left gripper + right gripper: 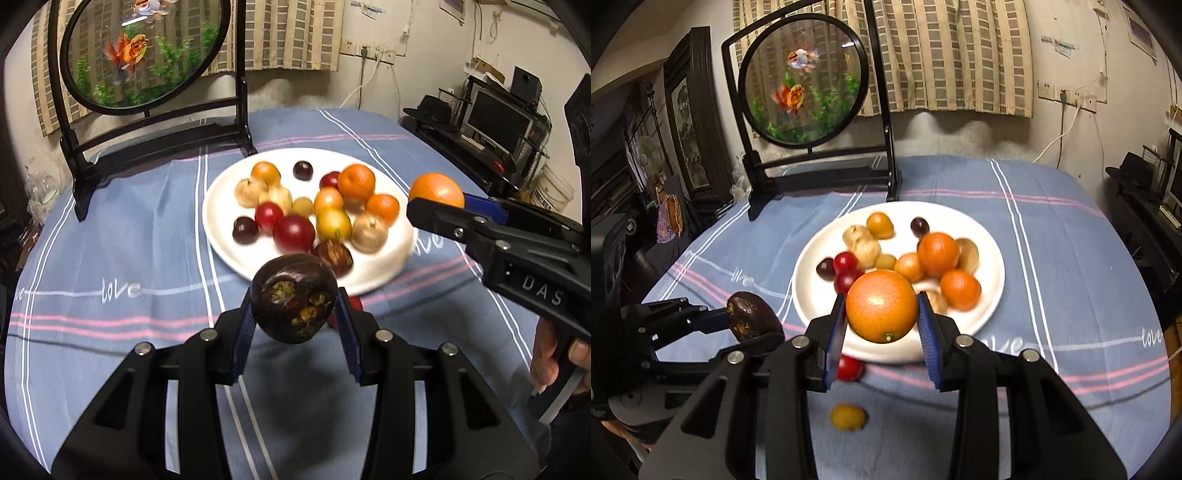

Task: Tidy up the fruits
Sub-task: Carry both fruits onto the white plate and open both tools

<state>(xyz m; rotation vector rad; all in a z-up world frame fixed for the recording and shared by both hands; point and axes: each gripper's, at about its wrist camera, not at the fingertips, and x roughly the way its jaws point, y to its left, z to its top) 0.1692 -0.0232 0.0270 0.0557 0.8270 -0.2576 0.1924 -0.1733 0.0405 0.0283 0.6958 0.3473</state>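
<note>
Nearby, red fruit and yellow fruit on tablecloth, beside plate.

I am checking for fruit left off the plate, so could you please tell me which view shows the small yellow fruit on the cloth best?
The right wrist view: the small yellow fruit lies unobstructed on the tablecloth. The left wrist view does not show it.

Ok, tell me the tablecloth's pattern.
Blue tablecloth with white and pink stripes, clearest in the right wrist view.
</note>
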